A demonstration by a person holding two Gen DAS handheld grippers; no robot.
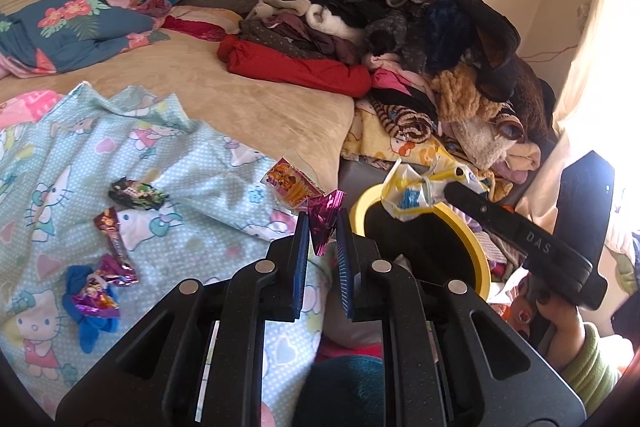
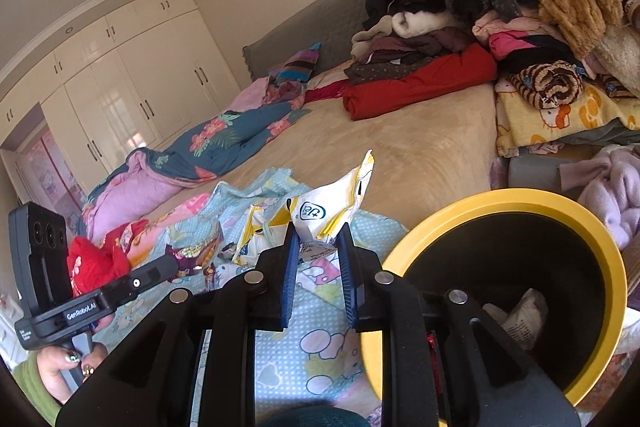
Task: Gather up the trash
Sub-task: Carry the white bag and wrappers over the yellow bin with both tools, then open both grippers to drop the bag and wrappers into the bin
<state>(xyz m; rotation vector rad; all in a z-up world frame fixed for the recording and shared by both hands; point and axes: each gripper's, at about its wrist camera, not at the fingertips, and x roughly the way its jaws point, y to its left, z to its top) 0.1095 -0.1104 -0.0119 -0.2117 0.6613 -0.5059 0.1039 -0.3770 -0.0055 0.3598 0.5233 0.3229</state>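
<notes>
Covering bed point(image 1: 224, 87): patterned sheet point(image 1: 120, 155), clothes pile point(image 1: 400, 39); left jaws clamp magenta wrapper point(image 1: 326, 221), right jaws yellow-white packet point(image 2: 332, 211).

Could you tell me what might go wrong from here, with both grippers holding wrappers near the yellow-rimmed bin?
1. The left gripper pinches only a corner of the pink foil wrapper; it might slip out onto the patterned blanket.
2. The white and yellow wrapper in the right gripper is wide and crumpled; released early, it could catch the yellow rim of the bin and fall outside.
</notes>
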